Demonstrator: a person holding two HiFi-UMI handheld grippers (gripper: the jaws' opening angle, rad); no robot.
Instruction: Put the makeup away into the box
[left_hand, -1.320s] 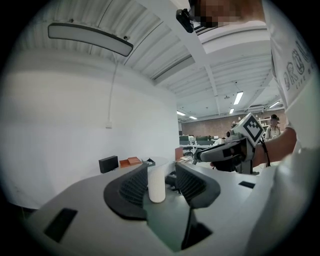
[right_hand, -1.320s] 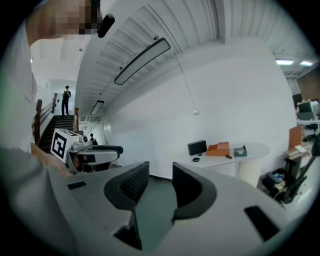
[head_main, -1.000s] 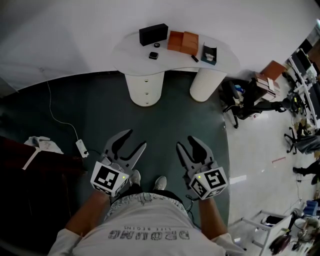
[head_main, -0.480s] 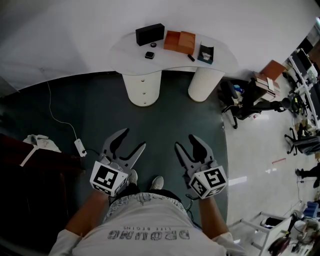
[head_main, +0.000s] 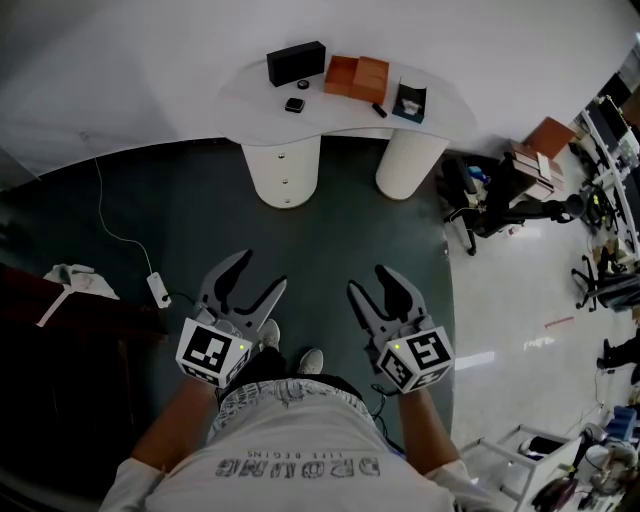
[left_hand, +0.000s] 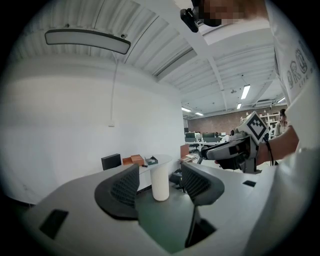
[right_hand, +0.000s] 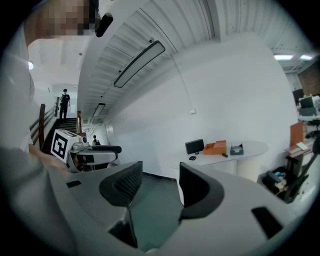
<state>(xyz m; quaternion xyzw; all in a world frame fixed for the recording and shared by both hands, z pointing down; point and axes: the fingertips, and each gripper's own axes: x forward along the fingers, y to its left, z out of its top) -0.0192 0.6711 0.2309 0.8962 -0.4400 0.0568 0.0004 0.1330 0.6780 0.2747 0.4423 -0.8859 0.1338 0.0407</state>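
From the head view, we stand on the dark green floor (head_main: 330, 240), well back from the white table (head_main: 340, 110). On its top lie a black box (head_main: 295, 63), an open orange box (head_main: 357, 77), a small dark case (head_main: 294, 104), a dark stick (head_main: 380, 110) and a teal tray (head_main: 410, 100). The case lies just in front of the black box, and the stick lies between the orange box and the tray. We hold the left gripper (head_main: 262, 272) and the right gripper (head_main: 370, 282) side by side above our shoes (head_main: 310, 360), both pointing toward the table and far from it.

In the left gripper view, the jaws have just been opening and stand wide apart with nothing between them. Only the table's white leg (left_hand: 160, 182) shows far off through the gap.

In the right gripper view, the jaws have also just been opening. They stand apart and released, gripping nothing. The table and its boxes sit in the distance to the right of the jaws.
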